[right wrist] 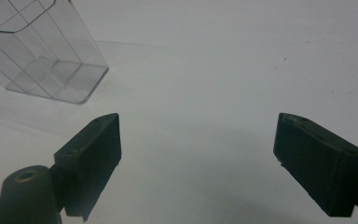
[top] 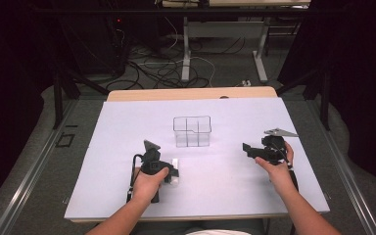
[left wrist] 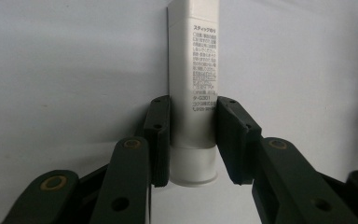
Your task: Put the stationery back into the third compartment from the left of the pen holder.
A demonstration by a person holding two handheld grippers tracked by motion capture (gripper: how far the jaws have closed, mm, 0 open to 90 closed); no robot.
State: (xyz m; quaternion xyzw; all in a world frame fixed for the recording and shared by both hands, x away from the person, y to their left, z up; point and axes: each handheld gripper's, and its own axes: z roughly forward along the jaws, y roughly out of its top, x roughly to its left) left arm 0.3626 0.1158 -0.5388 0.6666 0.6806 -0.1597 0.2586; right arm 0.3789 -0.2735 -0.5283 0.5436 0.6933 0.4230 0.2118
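White tube (left wrist: 193,88) — clamped in left gripper (left wrist: 193,140) jaws | right gripper (right wrist: 198,158) jaws wide, apparently empty — open tabletop (right wrist: 205,70) around

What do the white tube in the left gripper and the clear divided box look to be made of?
White tube: probably smooth plastic with a matte to satin finish, opaque, black text printed straight on it, and a round cap at the near end. The left gripper is shut on it.

Clear box: likely hard transparent plastic such as acrylic, glossy; the table shows through its walls and dividers, and its edges catch light.
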